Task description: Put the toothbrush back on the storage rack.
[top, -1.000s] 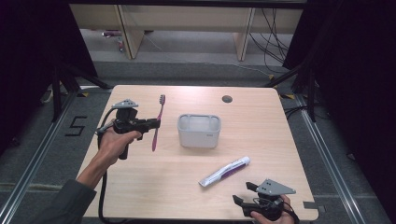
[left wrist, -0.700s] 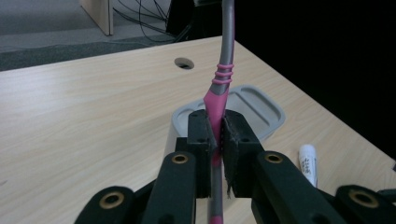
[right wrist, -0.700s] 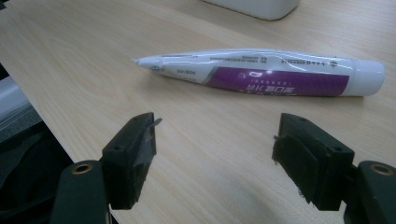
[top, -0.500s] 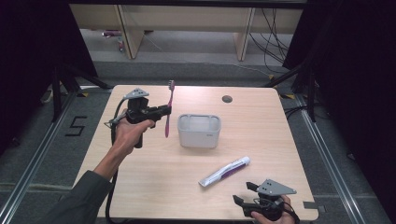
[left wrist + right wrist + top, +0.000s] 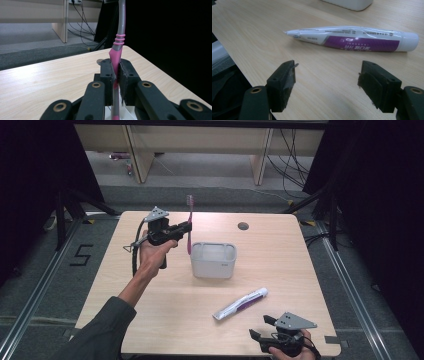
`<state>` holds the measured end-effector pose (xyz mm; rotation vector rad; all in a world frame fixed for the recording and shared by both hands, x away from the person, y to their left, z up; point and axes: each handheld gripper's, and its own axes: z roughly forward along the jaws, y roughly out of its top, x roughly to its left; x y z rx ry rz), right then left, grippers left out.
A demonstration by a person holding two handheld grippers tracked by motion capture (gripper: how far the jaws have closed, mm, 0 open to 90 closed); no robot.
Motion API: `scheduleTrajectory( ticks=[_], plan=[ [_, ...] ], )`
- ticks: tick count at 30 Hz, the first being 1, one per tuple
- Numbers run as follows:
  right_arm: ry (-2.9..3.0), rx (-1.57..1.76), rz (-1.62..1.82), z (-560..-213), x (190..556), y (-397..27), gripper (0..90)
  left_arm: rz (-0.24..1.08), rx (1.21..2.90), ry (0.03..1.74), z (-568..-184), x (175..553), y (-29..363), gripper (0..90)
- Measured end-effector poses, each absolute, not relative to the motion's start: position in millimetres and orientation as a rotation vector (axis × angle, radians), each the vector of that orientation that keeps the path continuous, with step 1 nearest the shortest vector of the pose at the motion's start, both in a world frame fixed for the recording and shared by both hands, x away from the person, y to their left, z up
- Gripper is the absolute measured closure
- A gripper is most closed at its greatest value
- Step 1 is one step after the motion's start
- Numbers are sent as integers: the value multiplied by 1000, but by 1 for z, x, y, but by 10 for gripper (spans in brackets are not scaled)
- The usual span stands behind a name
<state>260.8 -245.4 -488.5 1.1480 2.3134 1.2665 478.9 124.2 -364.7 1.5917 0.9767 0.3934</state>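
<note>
— What's the room like?
— Pale wood tabletop (image 5: 165,320) on grey carpet, dark curtains at both sides.
— And the toothbrush?
— The pink-and-grey toothbrush (image 5: 189,222) stands upright, clamped in the left claw (image 5: 186,227) beside the white plastic tub (image 5: 213,260). The right claw (image 5: 260,328), jaws apart, sits at the near edge by the glossy toothpaste tube (image 5: 240,303).

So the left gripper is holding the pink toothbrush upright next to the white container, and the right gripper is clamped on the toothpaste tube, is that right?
Not quite. The right gripper is open, and the toothpaste tube lies on the table beyond its jaws, as the right gripper view shows. The left gripper does hold the pink toothbrush upright beside the white container.
</note>
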Motion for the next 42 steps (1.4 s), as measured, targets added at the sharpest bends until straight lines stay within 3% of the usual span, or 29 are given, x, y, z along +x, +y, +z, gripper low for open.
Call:
scheduleTrajectory(
  ticks=[21,42],
  plan=[
    [2336,1143,1263,-488,260,-245,293,449,1559,1015,-391,491,97,817],
    [2334,1120,1269,-490,261,-244,293,487,1554,1044,-424,484,95,816]
  ],
)
